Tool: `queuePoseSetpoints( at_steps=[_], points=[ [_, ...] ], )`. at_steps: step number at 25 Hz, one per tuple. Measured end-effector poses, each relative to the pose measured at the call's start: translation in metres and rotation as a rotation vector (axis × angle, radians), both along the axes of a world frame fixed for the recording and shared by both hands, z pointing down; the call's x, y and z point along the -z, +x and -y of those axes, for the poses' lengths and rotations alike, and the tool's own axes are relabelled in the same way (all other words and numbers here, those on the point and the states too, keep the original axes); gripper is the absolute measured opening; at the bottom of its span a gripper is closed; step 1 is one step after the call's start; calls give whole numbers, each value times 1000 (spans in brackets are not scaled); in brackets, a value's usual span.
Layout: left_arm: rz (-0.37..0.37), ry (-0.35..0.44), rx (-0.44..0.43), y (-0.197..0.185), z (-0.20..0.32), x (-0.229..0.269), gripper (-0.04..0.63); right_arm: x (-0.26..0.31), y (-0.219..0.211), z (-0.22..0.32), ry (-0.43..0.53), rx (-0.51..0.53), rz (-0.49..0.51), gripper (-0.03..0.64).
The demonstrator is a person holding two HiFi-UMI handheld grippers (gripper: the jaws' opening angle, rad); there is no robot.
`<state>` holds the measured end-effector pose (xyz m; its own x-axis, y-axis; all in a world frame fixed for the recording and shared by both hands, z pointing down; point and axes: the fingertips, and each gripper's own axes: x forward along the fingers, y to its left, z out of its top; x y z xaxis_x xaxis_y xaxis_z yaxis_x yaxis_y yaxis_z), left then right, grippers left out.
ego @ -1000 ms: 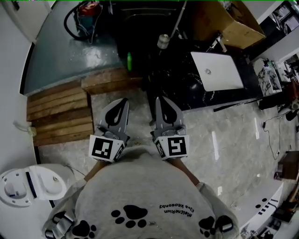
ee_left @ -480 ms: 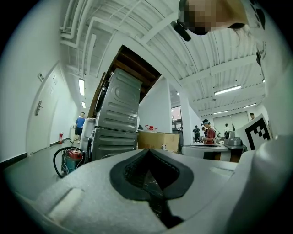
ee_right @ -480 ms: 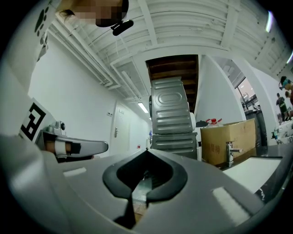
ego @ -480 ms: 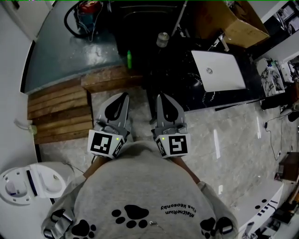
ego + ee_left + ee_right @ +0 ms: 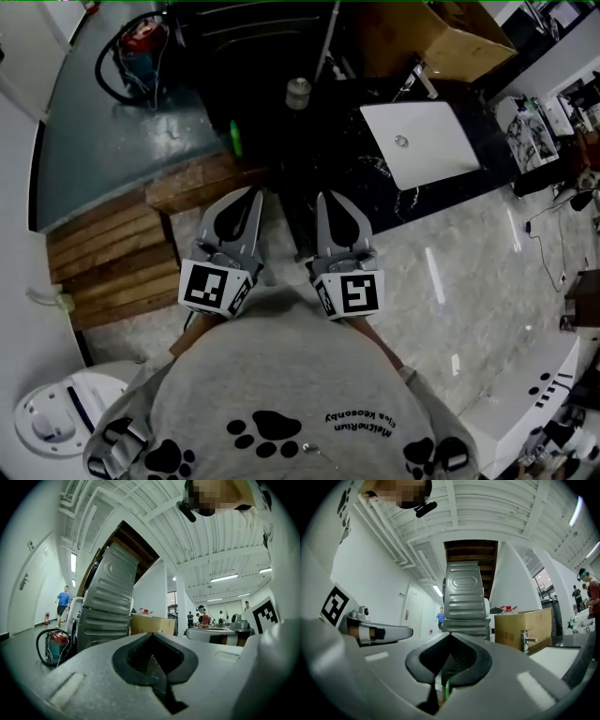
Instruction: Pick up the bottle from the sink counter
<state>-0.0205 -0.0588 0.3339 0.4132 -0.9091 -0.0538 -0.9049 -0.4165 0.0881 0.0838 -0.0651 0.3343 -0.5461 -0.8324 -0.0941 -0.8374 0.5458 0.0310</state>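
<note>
Judging the pickup not yet begun: my left fingers (image 5: pixel 248 202) and right fingers (image 5: pixel 323 208) are clenched on nothing. The small green plastic bottle (image 5: pixel 235 138) stands on the dark marble worktop (image 5: pixel 375 178), well ahead of my left fingertips; reaching, grasping and lifting remain.

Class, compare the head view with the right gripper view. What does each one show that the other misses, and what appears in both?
Only the head view shows the wooden pallets, a round white device and the marker cube on the right gripper. Only the right gripper view shows the ribbed ceiling and a person in a blue top far off. Both show the green bottle, the white sink, the cardboard box and the left gripper.
</note>
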Motion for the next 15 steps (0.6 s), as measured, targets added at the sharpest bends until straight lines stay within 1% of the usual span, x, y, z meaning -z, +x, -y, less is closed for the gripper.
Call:
queuePoseSetpoints(
  at_steps=[3,6,15],
  points=[
    [-7,-10,-22,-9,29,-5,-2,-5,-8,25,-11,-25,-7,1],
    [2,-13,-57,-21,62,-9,-2,-10,-21,53,-24,-53,-17,0],
    [5,-33,-221,-43,162,-6,-2,-12,-49,136,-61,-199,-11,1]
  ],
)
